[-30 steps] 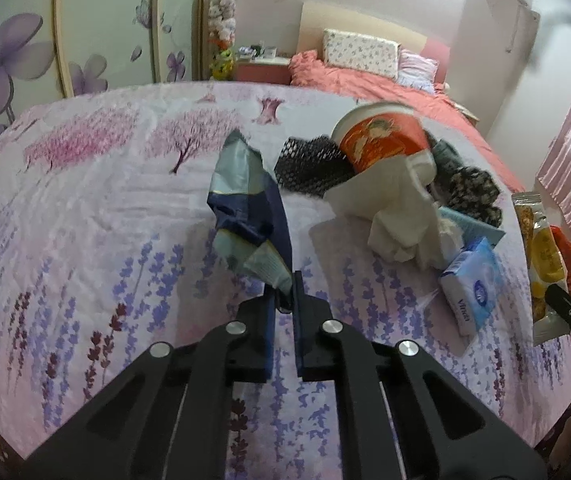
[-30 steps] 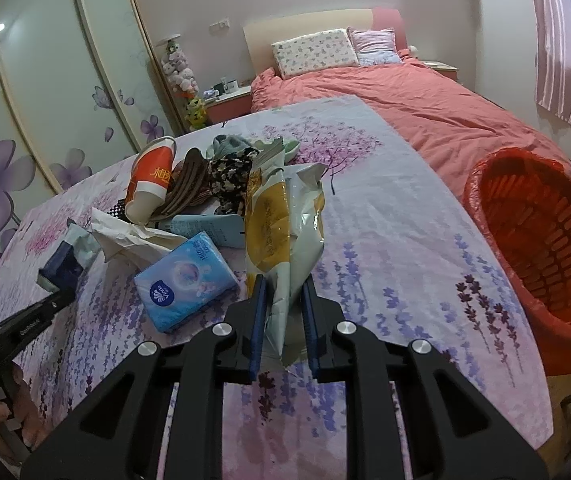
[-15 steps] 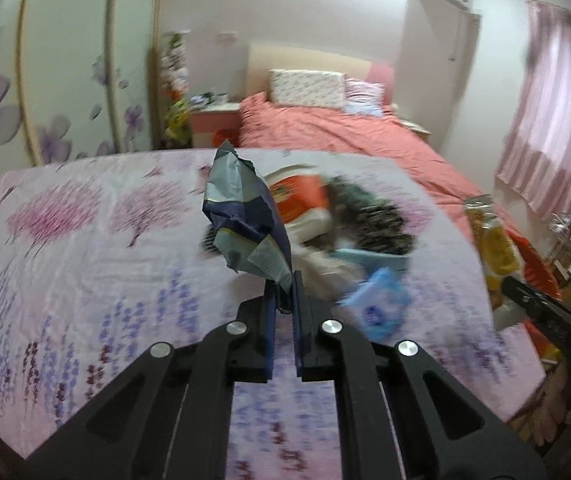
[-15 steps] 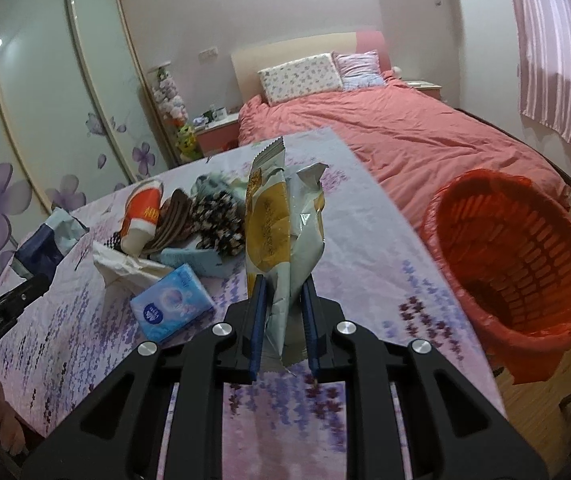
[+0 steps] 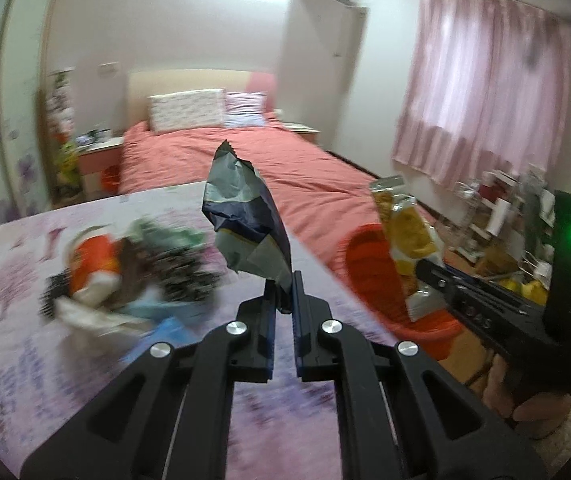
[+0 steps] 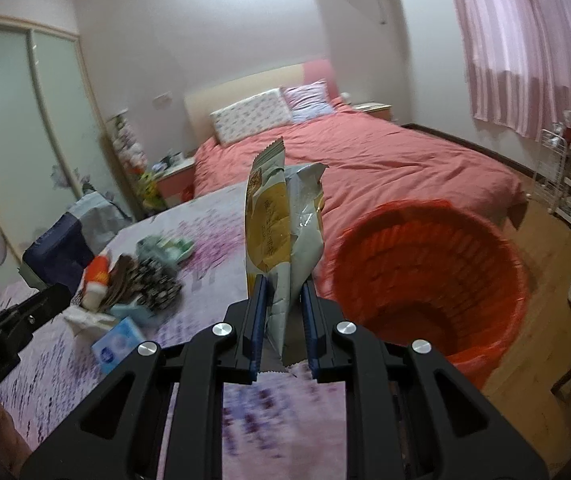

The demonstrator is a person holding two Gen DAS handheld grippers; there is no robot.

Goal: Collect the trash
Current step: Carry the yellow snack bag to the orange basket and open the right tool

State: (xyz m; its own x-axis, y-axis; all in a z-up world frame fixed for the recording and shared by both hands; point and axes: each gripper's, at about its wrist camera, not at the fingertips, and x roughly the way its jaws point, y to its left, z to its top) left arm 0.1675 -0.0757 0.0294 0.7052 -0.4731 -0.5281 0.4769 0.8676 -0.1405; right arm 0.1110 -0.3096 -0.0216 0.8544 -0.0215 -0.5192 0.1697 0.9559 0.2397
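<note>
Orange-red plastic forms the latticed waste basket (image 6: pixel 429 276), which stands on the wooden floor beside the worktop (image 6: pixel 213 248); its inside looks bare as far as the right wrist view reaches, though the bottom is dim. The right gripper (image 6: pixel 282 312) has its jaws clamped on the lower end of a yellow and silver snack bag (image 6: pixel 281 236), held upright just left of the basket's rim. The left gripper (image 5: pixel 282 300) has its jaws pinched tight on the bottom corner of a dark blue and grey wrapper (image 5: pixel 245 216), which stands up above the flower-printed worktop cloth. On that cloth lies a blurred heap of rubbish (image 5: pixel 133 276): an orange-red paper cup (image 6: pixel 97 276) on its side, crumpled white paper, dark patterned pieces and a blue tissue pack (image 6: pixel 119 342). Behind the worktop is a bed (image 6: pixel 365 160) with a salmon cover and two pillows.
</note>
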